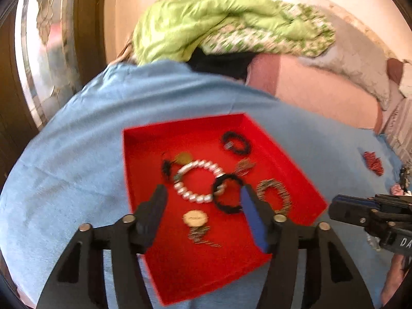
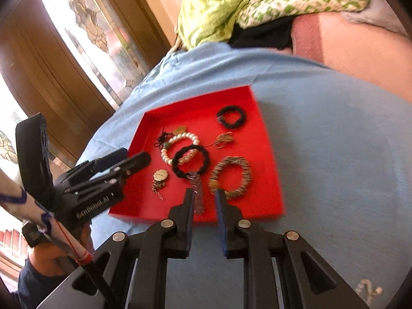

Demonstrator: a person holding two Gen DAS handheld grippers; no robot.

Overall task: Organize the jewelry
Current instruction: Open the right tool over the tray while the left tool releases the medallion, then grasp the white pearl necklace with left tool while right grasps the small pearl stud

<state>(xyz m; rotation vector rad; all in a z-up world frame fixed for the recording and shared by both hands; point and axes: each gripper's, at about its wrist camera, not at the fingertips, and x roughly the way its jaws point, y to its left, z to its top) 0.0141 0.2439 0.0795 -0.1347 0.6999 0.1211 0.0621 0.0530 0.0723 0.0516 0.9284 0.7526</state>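
A red tray [image 1: 144, 144] [image 2: 267, 195] lies on a blue cloth. It holds a pearl bracelet [image 1: 190, 195] [image 2: 191, 136], two black bracelets [image 1: 237, 141] [image 2: 231, 116], a striped beaded bracelet [image 1: 276, 193] [image 2: 231, 177] and small gold earrings [image 1: 195, 219] [image 2: 160, 176]. My left gripper [image 1: 203, 195] is open and empty above the tray. My right gripper [image 2: 204, 195] hovers at the tray's near edge, its jaws a narrow gap apart. A pinkish beaded strip [image 2: 197, 193] hangs or lies beside its left finger; contact is unclear.
Red jewelry [image 1: 373, 163] and other loose pieces [image 1: 404, 177] lie on the blue cloth [image 1: 77, 170] to the right of the tray. A small pale piece [image 2: 368, 289] lies near my right gripper. A green quilt [image 1: 219, 18] and pillows sit behind. A wooden door [image 2: 51, 72] stands left.
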